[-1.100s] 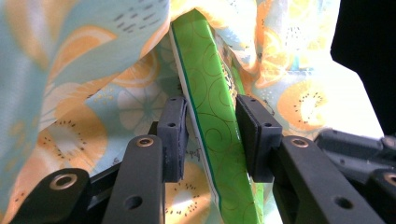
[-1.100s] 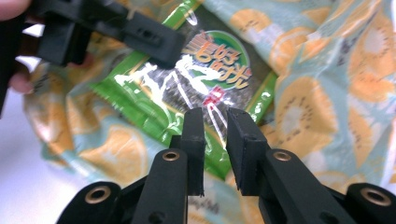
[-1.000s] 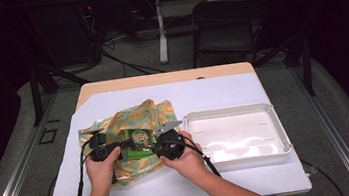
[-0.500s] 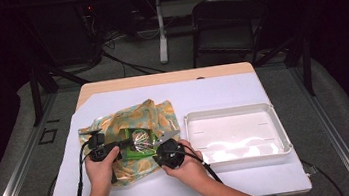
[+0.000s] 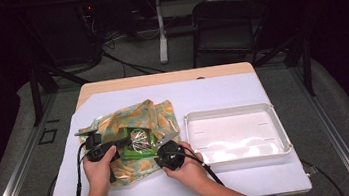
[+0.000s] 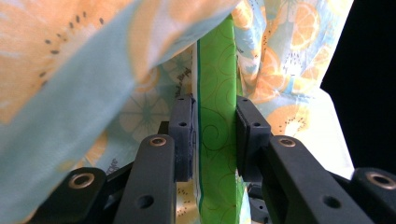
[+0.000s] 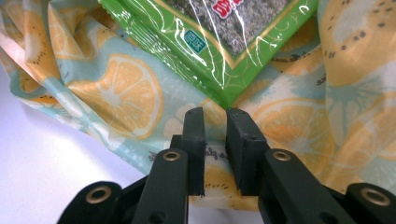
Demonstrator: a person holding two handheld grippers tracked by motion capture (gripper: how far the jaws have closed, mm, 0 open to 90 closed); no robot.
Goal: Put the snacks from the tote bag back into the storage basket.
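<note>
- Closing over the last half second, the left gripper [image 6: 212, 135] is now pinched on the edge of the green packet [image 6: 215, 140], which stands upright between its pads in the left gripper view.
- The packet [image 5: 137, 142] is seen lying on the fruit-print cloth [image 5: 137, 120], left of the white tray [image 5: 237, 133] on the table [image 5: 222, 89].
- Compared with a second ago, the right gripper [image 5: 167, 149] is seen lower and nearer the table's front edge, just beside the packet's near corner.
- Its jaws are held nearly together with a narrow gap; whether cloth [image 7: 112, 98] is caught between them cannot be told.
- The left hand is unmoved.
</note>
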